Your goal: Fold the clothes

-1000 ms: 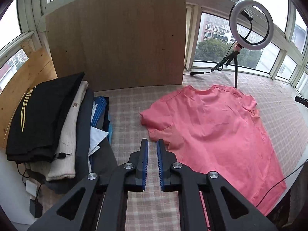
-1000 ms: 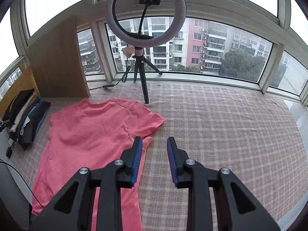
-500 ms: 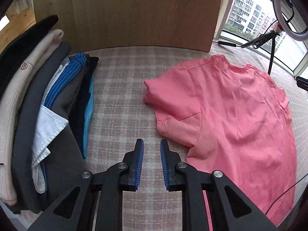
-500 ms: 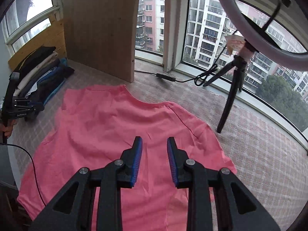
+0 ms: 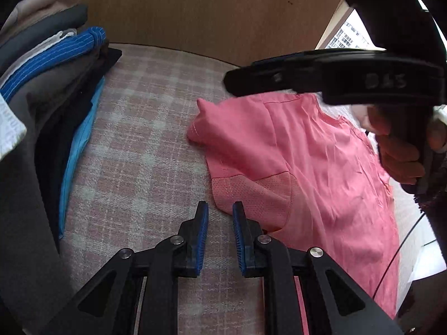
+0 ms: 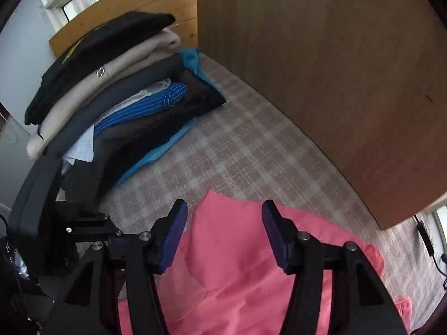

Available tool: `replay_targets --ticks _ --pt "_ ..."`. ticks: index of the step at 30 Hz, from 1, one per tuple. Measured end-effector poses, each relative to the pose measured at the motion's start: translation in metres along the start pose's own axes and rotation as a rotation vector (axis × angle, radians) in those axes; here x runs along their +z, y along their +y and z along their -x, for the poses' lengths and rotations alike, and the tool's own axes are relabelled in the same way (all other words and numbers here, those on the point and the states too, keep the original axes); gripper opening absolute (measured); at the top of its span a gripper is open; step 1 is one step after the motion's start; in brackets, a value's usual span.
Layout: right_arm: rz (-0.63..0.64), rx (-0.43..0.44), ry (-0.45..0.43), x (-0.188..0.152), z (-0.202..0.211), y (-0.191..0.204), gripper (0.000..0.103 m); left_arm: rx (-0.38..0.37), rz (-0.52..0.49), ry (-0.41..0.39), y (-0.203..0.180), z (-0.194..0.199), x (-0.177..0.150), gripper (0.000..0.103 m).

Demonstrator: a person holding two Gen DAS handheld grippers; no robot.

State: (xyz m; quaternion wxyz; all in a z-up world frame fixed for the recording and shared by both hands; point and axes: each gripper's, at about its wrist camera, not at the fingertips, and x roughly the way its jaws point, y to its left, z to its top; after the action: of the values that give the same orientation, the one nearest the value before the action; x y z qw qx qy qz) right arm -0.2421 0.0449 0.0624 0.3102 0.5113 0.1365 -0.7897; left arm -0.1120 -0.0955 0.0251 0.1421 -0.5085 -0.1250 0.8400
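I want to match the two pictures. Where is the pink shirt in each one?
Left wrist view: the pink shirt fills the right half, its sleeve just beyond the left gripper.
Right wrist view: the shirt lies at the bottom middle, under the right gripper.
Shared landmark: the pile of folded clothes, on the left in both.

Both wrist views low, close over checked cloth (image 5: 145, 128); both share pink shirt (image 6: 237, 265), clothes stack (image 6: 117, 89).
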Motion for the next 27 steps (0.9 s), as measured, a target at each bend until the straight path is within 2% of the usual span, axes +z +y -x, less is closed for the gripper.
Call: replay_targets --ticks 4,5,6,8,13,14,16,19,23,27 --pt "0.108 -0.06 0.112 0.012 -0.05 0.021 0.054 -0.035 0.028 -0.023 0.01 0.01 -0.005 0.017" --pt "0.112 -0.071 0.126 0.012 -0.054 0.02 0.037 -0.034 0.026 -0.026 0.011 0.011 -0.005 0.017" --pt "0.11 -0.083 0.144 0.011 -0.057 0.018 0.003 -0.037 0.023 -0.025 0.011 0.011 -0.004 0.017" --pt "0.094 -0.089 0.129 0.006 -0.049 0.01 0.003 -0.048 0.024 -0.017 0.012 0.008 -0.002 0.017" --pt "-0.008 -0.005 -0.021 -0.026 0.003 -0.029 0.003 -0.085 0.009 0.003 0.005 -0.002 0.005 0.018" --pt "-0.023 -0.003 -0.031 -0.032 0.007 -0.035 0.003 -0.093 0.004 0.006 0.003 -0.004 0.006 0.018" --pt "-0.055 0.0 -0.05 -0.046 0.014 -0.047 0.003 -0.117 -0.006 0.012 -0.003 -0.008 0.011 0.026" --pt "-0.102 0.006 -0.064 -0.065 0.02 -0.064 0.003 -0.132 -0.033 0.017 -0.016 -0.016 0.019 0.027" --pt "-0.152 0.012 -0.059 -0.085 0.018 -0.08 0.004 -0.101 -0.109 0.037 -0.036 -0.028 0.019 0.028" --pt "-0.176 0.012 -0.066 -0.091 0.015 -0.083 0.004 -0.062 -0.192 0.057 -0.056 -0.039 0.017 0.027"
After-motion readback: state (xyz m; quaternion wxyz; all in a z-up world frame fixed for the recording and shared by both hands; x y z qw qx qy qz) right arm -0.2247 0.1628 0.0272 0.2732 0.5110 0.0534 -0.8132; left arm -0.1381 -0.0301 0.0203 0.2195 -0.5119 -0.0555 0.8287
